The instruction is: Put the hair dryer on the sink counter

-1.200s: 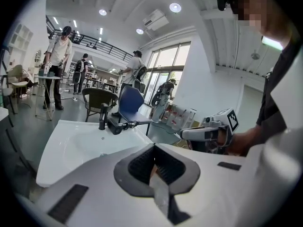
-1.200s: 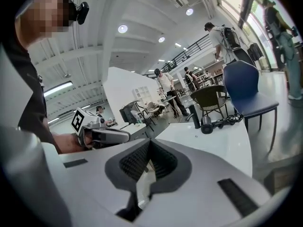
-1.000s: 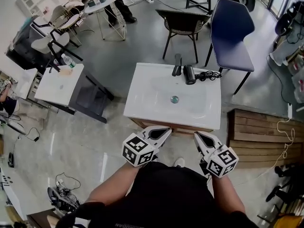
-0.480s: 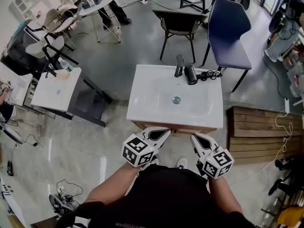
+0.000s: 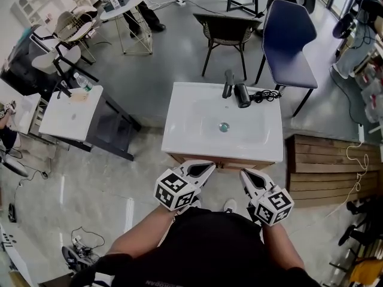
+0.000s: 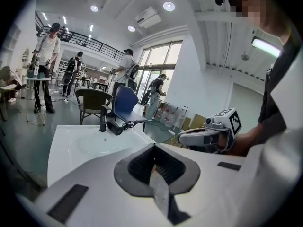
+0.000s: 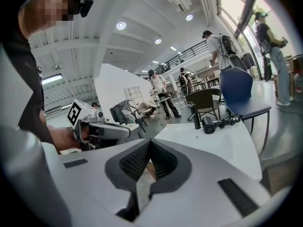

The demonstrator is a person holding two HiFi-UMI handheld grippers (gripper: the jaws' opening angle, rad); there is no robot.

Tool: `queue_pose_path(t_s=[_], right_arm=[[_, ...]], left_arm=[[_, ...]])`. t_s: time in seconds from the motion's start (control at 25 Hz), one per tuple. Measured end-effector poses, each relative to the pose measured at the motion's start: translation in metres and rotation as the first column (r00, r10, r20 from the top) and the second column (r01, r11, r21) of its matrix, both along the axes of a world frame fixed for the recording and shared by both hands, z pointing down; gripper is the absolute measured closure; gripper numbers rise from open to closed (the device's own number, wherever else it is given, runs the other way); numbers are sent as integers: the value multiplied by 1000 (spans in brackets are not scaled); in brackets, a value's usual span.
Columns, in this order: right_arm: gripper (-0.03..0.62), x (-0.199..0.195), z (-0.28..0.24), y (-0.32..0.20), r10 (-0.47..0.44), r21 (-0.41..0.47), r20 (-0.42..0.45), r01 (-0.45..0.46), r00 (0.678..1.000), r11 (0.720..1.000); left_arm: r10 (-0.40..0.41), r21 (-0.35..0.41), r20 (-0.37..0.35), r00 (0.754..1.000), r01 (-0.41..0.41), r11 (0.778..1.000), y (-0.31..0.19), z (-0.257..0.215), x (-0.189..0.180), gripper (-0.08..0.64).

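The black hair dryer (image 5: 241, 94) lies on the white sink counter (image 5: 179, 130) at its far edge, right of the black faucet (image 5: 227, 82), with its coiled cord (image 5: 267, 94) beside it. In the left gripper view the hair dryer (image 6: 115, 126) lies far ahead, as it does in the right gripper view (image 7: 208, 125). My left gripper (image 5: 206, 167) and right gripper (image 5: 244, 173) hover side by side near my body, short of the counter's near edge. Both are shut and hold nothing.
A dark blue chair (image 5: 290, 34) and a wicker chair (image 5: 224, 26) stand behind the sink. A wooden platform (image 5: 332, 166) lies to the right. A small white table (image 5: 72, 109) stands to the left. People stand at the back of the room.
The head view has drifted slightly, so the sink sits a little further right. Both grippers stay shut in nearly the same place. The hair dryer has not moved.
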State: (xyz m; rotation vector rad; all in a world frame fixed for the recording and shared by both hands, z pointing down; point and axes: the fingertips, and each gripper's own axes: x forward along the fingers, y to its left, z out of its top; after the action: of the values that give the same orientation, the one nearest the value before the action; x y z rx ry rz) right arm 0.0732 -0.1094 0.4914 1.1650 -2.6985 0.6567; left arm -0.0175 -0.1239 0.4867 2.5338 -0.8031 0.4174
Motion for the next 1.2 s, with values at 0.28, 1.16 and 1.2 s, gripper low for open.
queue_pose_path(t_s=[0.28, 1.16, 1.2], right_arm=[[589, -2, -1, -3, -4, 6, 1, 4, 1000, 1000], [589, -4, -3, -1, -16, 17, -10, 16, 1000, 1000], [589, -4, -3, -2, -16, 17, -11, 17, 1000, 1000]], left_arm=[[5, 6, 4, 1000, -5, 1000, -1, -3, 0, 560], [23, 17, 7, 1000, -23, 1000, 1, -8, 2, 560], [24, 18, 7, 1000, -24, 1000, 1, -8, 2, 560]])
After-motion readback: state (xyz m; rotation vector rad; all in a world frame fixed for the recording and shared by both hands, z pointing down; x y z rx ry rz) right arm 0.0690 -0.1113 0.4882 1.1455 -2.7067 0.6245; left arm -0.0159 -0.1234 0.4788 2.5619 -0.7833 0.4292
